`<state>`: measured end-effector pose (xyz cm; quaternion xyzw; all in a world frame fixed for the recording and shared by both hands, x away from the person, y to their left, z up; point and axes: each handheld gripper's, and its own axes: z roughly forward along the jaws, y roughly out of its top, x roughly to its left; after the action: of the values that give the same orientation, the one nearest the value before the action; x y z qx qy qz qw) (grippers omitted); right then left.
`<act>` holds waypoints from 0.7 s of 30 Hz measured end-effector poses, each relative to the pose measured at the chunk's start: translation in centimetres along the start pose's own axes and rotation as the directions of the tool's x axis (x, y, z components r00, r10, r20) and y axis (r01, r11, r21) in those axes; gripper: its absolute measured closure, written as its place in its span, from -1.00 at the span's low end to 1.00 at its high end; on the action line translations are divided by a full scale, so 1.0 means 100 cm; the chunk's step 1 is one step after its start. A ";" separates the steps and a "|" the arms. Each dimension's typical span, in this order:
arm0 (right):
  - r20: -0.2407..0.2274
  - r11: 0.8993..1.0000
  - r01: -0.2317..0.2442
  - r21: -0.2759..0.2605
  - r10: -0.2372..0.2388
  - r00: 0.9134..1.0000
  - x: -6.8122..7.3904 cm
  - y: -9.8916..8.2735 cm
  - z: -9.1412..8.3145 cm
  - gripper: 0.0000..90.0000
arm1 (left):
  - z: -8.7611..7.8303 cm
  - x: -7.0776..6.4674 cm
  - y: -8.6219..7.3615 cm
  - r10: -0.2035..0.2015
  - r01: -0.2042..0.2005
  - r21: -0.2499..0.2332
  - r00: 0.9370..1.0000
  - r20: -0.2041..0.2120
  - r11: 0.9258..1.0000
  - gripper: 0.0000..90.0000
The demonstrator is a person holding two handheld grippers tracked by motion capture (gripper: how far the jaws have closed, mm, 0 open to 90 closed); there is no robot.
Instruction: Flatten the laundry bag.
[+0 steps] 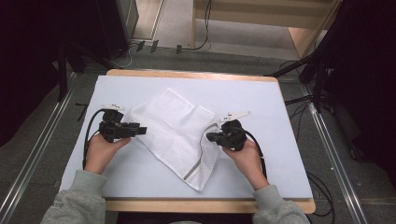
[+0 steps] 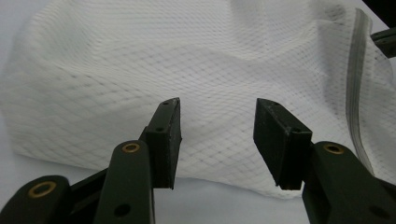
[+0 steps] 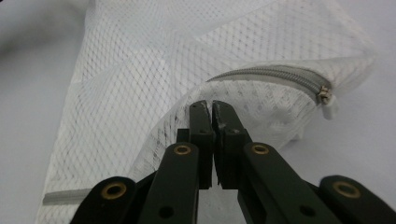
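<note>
A white mesh laundry bag (image 1: 175, 130) lies rumpled across the middle of the table, its grey zipper (image 1: 201, 149) running along its right side. My left gripper (image 1: 142, 130) points right at the bag's left edge. In the left gripper view it (image 2: 217, 107) stands open just short of the mesh (image 2: 140, 60), with nothing pinched. My right gripper (image 1: 208, 136) points left at the bag's right edge. In the right gripper view it (image 3: 209, 106) is shut on a lifted fold of mesh (image 3: 140, 70) beside the zipper (image 3: 275, 74), near the zipper pull (image 3: 324, 95).
A white mat (image 1: 261, 93) covers the wooden table, whose front edge (image 1: 187, 205) is bare wood. Cables trail from both grippers toward the person's grey sleeves. Dark stands and floor rails flank the table on both sides.
</note>
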<state>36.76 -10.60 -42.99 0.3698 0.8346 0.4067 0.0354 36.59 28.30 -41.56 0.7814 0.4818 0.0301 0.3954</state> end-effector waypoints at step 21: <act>0.007 0.994 -0.005 0.108 0.004 1.000 -0.006 -0.002 0.051 0.90 | 0.054 -0.021 -0.019 0.112 -0.114 0.062 0.993 0.037 0.992 -0.12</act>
<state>38.87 -7.75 -46.69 0.3746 0.8544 0.3598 0.0173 36.43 23.92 -45.82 0.8200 0.4309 0.0241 0.3759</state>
